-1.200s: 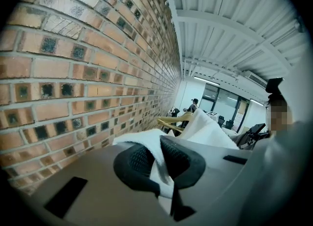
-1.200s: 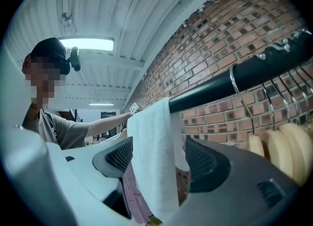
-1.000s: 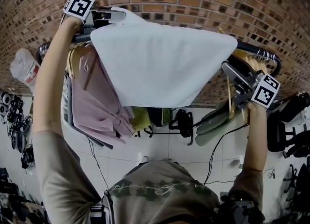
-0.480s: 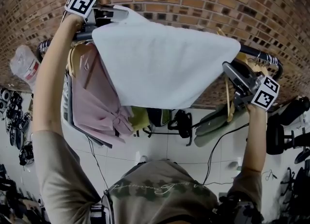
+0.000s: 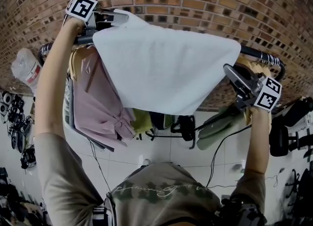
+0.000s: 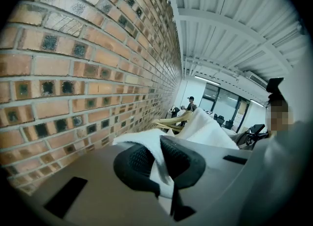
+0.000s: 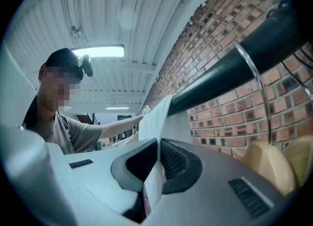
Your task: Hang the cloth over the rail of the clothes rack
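White cloth (image 5: 166, 68) is stretched wide along the rail (image 5: 261, 54), apparently draped over it already, though it hides the bar there. The left gripper (image 5: 117, 17) is clamped on its corner at the rail's left end. The right gripper (image 5: 231, 72), whose jaws have just been closing, now pinches the opposite edge, keeping the cloth taut.

The left gripper (image 6: 159, 161) is pinching a fold of the white cloth (image 6: 208, 131), its dark fingers (image 6: 133, 164) pressing together on it. A brick wall (image 6: 78, 68) is running along the left toward the far windows (image 6: 222, 105).
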Tool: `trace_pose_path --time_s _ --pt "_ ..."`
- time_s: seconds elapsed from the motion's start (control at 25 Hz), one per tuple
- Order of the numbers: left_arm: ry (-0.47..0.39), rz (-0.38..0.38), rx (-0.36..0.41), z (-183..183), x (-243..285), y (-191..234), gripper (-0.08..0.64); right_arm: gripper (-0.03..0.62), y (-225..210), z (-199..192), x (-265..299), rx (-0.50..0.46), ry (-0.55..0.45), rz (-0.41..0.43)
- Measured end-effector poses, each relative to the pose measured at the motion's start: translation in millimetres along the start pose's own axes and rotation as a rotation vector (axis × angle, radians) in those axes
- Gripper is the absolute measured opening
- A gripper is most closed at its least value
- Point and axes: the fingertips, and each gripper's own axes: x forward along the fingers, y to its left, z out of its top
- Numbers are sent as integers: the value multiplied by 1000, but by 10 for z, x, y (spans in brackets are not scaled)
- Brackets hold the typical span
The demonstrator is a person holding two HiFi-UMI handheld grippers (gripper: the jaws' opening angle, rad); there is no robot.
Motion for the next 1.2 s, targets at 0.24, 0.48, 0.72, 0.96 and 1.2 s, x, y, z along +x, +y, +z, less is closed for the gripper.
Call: trace_pose_path --time_s 0.24,0.48,0.72,0.96,1.2 --pt "11 -13 -2 -39 21 -27 20 21 6 40 14 21 -37 14" --pt "-15 -89 -20 -25 62 -177 38 21 15 30 10 38 -51 29" --pt "-1 -95 -60 -58 75 -165 162 21 8 25 45 42 -51 32" --pt "1 -34 -6 -91 85 -101 276 21 58 1 50 40 -43 40" --pt "-37 -23 40 2 25 -85 276 21 58 1 58 42 -42 34"
